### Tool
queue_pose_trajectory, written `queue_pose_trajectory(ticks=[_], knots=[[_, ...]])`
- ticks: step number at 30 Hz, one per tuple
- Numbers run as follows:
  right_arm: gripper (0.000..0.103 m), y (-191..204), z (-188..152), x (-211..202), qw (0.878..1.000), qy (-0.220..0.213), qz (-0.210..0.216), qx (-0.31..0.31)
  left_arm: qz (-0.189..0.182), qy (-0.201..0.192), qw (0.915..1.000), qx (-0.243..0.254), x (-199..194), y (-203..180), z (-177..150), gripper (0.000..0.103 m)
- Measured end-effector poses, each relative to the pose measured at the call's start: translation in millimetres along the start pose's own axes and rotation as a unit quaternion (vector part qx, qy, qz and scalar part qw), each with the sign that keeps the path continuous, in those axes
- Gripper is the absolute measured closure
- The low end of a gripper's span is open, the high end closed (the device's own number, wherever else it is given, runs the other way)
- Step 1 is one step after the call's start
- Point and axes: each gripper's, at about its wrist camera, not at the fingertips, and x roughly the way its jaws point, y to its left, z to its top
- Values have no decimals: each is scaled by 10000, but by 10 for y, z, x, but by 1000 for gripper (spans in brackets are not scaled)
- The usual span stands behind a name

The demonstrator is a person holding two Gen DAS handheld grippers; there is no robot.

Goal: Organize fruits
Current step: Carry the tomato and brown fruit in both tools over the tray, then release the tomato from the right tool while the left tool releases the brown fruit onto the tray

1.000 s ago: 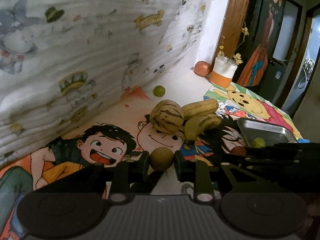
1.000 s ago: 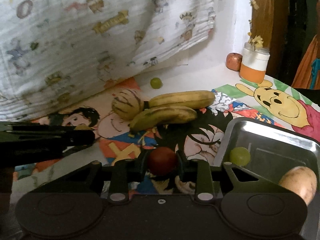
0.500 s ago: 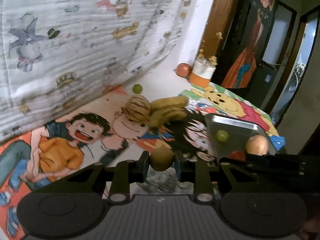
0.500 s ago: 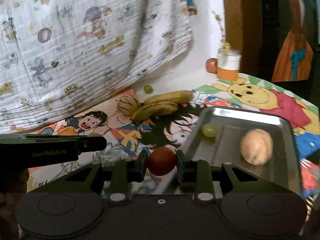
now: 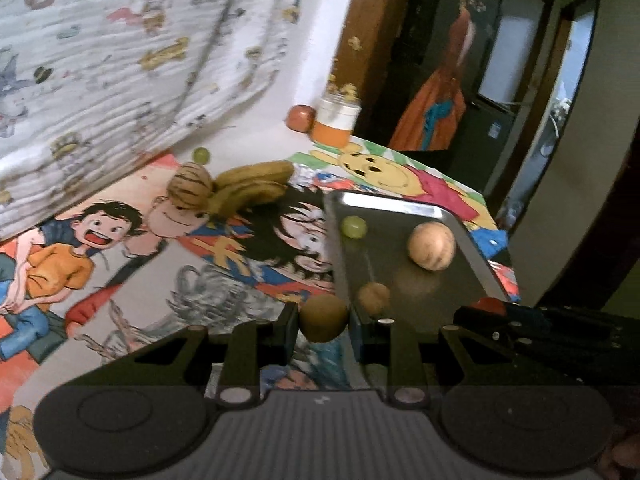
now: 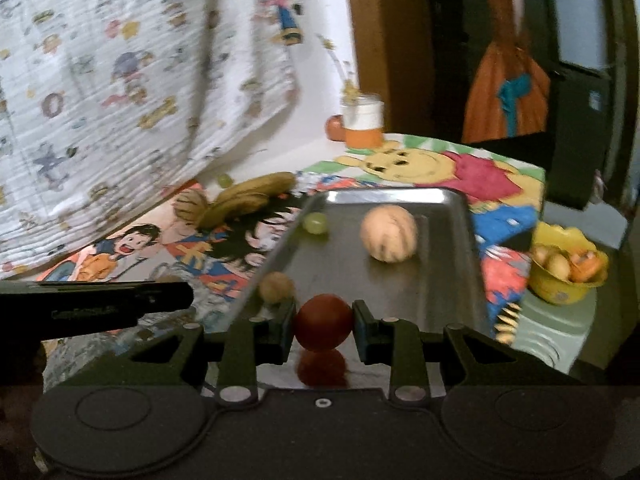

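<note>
Over tray: L fingers w/ brown fruit, R fingers w/ red fruit

The left gripper has its jaws clamped on a brown fruit. The right gripper grips a red fruit, jaws level.

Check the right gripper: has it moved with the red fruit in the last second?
Yes. The right gripper, shut on the red fruit, has moved from the cartoon mat to above the metal tray.
</note>
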Motion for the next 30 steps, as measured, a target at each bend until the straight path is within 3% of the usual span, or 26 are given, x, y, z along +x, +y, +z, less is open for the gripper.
queue_pose_trajectory(ticks=[11, 30], knots=[[71, -154, -153, -27, 9994, 93, -139, 287, -194, 239, 9992, 248, 80, -274, -142, 73], [70, -204, -218, 47, 9987, 241, -206, 390, -282, 464, 9981, 298, 232, -340, -215, 73]])
